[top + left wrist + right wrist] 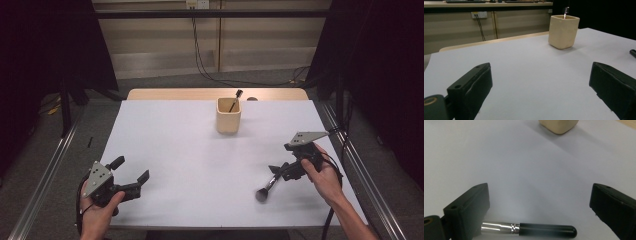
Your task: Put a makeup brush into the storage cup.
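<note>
My right claw (276, 170) is spread wide, gripping nothing, low over the white tabletop (200, 160) near its right edge. Between its jaws lies a makeup brush (529, 229): black handle, silver ferrule, flat on the tabletop, its ferrule end running in behind one jaw in the right gripper view, so I cannot tell whether that jaw touches it. From above, its dark bristle head (262, 194) points toward my side. My left claw (134, 175) is also released, resting at the near left corner, jaws well apart. Farther out, toward the far edge, a cream cup (228, 114) stands upright with another brush (235, 101) leaning inside
</note>
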A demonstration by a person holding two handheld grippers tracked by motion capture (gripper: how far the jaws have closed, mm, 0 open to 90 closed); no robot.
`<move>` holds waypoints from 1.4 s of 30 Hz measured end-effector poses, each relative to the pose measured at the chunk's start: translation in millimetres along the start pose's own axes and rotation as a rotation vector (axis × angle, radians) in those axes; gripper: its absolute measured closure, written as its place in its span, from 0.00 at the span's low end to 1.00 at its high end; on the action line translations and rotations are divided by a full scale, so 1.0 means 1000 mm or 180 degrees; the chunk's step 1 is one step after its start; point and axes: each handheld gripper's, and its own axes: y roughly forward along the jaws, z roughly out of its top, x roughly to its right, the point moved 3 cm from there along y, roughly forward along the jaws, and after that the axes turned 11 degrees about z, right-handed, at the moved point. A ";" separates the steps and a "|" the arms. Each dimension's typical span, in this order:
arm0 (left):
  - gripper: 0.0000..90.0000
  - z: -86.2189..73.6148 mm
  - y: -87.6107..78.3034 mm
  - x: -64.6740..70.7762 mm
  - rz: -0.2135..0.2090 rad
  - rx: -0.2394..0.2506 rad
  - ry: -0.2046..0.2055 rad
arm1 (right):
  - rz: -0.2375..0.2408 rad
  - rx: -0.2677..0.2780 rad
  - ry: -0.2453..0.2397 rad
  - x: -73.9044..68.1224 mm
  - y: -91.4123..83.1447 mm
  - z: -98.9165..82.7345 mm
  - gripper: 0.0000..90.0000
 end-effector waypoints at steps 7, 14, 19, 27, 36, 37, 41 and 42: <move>0.05 0.000 0.001 0.000 -0.0006 -0.0001 0.0004 | 0.0232 -0.0381 -0.0082 0.002 0.005 0.001 0.02; 0.05 0.000 0.001 0.000 -0.0002 -0.0005 0.0016 | 0.0374 -0.0701 -0.0242 0.006 0.006 0.002 0.03; 0.05 0.000 0.001 -0.001 0.0010 -0.0005 0.0026 | 0.0441 -0.0901 -0.0271 0.009 0.004 0.003 0.05; 0.05 0.000 0.001 -0.001 0.0015 -0.0011 0.0020 | 0.0558 -0.1227 -0.0472 0.009 0.009 0.004 0.09; 0.05 -0.001 0.001 -0.001 -0.0005 -0.0025 0.0048 | 0.0611 -0.1600 -0.0695 0.002 0.024 0.002 0.06; 0.05 -0.001 0.001 -0.001 -0.0004 -0.0025 0.0049 | 0.0622 -0.1630 -0.0694 0.001 0.025 0.002 0.06; 0.05 -0.001 0.002 -0.001 -0.0001 -0.0025 0.0046 | 0.0653 -0.1722 -0.0758 -0.001 0.030 0.001 0.07; 0.05 -0.001 0.002 -0.001 0.0001 -0.0025 0.0066 | 0.0675 -0.1743 -0.0757 -0.002 0.031 0.000 0.09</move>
